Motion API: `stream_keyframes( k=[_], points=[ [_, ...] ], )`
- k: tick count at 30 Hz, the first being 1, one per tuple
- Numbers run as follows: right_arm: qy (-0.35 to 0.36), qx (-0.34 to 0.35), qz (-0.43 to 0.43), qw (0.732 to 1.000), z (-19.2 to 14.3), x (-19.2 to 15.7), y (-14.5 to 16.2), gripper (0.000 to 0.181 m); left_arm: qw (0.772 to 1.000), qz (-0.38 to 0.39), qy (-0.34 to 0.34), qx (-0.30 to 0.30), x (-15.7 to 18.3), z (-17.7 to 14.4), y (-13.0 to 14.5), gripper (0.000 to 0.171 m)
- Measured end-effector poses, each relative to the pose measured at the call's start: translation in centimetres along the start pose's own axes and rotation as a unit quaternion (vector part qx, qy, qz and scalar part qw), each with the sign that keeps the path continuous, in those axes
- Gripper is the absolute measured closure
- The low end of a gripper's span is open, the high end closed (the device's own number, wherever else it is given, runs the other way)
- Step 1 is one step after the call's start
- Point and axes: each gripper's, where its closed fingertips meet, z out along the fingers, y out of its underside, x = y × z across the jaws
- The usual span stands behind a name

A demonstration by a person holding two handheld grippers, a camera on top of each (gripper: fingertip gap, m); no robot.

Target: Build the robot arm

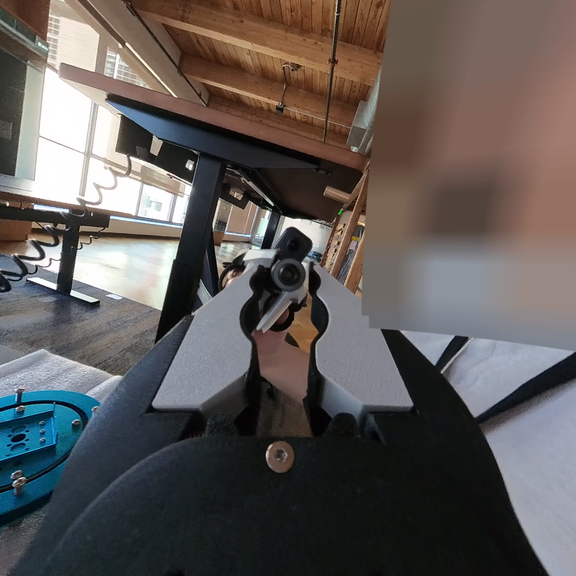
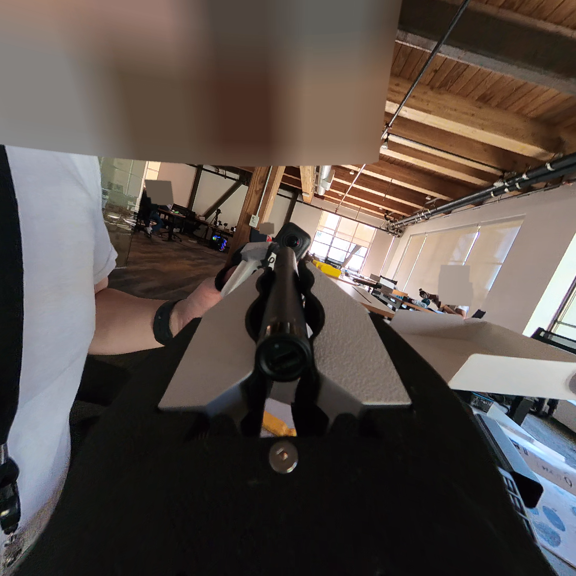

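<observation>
The black rod (image 2: 282,327) ran lengthwise between both tongs: my right tongs (image 2: 282,311) pinched its near end, my left tongs (image 1: 288,280) pinched its far end, steadying it level above the counter (image 1: 530,467).

**What you can't actually make out in these two views**

Left wrist view: the blue metal disc (image 1: 34,442) is chopped off by the left edge and partly tucked behind the left gripper (image 1: 282,280) body, so its full outline isn't there. The right gripper (image 1: 280,290) sits mostly behind the left one's grey fingers (image 1: 218,343); only its nose, its camera (image 1: 293,244) and a bit of the hand (image 1: 282,358) show through the gap. Can't tell what the left tips close on.

Right wrist view: the black tube (image 2: 282,311) runs away between the fingers, far end hidden. A yellow thing (image 2: 277,425) peeks out underneath, too little to identify. The cardboard box (image 2: 548,498) is cut by the right edge. The distant desks (image 2: 187,223) are too small to read.
</observation>
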Motion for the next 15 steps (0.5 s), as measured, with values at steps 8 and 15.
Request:
stream_keyframes(
  k=[8, 15],
  points=[
    [-0.016, 0.101, 0.073, 0.992, -1.8, 0.6, -0.1, 0.163, 0.992, 0.07, -0.09, -0.058, -0.5, 2.9, 0.1, 0.156],
    [-0.039, 0.166, 0.136, 0.976, -2.6, 0.9, 0.0, 0.164, 0.977, 0.107, -0.151, -0.106, -0.6, 4.7, -0.1, 0.156]
  ],
)
